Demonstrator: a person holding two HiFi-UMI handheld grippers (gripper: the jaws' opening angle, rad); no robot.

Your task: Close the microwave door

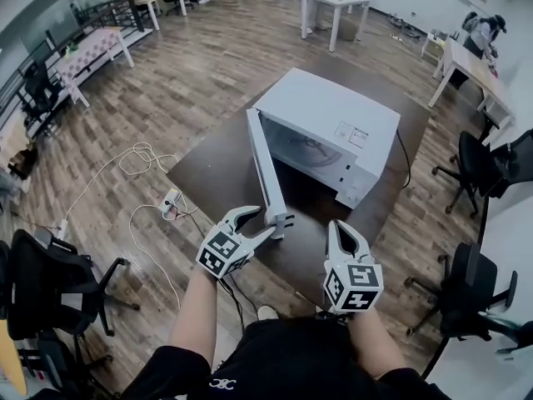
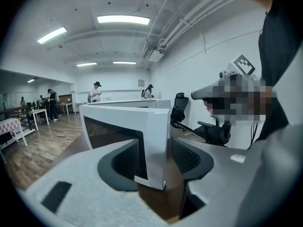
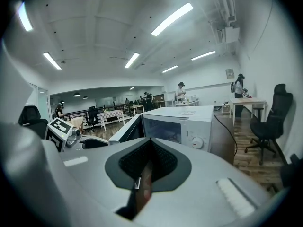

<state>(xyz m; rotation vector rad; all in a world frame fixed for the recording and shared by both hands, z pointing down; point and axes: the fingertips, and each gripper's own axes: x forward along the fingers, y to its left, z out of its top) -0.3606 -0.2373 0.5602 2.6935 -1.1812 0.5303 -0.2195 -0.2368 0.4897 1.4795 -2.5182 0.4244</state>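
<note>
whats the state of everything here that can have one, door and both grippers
microwave door: open, swung wide out from the oven
left gripper: open, straddling the door's free edge, not clamped on it
right gripper: shut, nothing held

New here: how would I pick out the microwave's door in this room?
On the dark brown table in the middle of the wood floor sits a white microwave. Its door is the long white panel swung open toward the table's near edge, the only part sticking out, its free edge between the open jaws of the left gripper.
</note>
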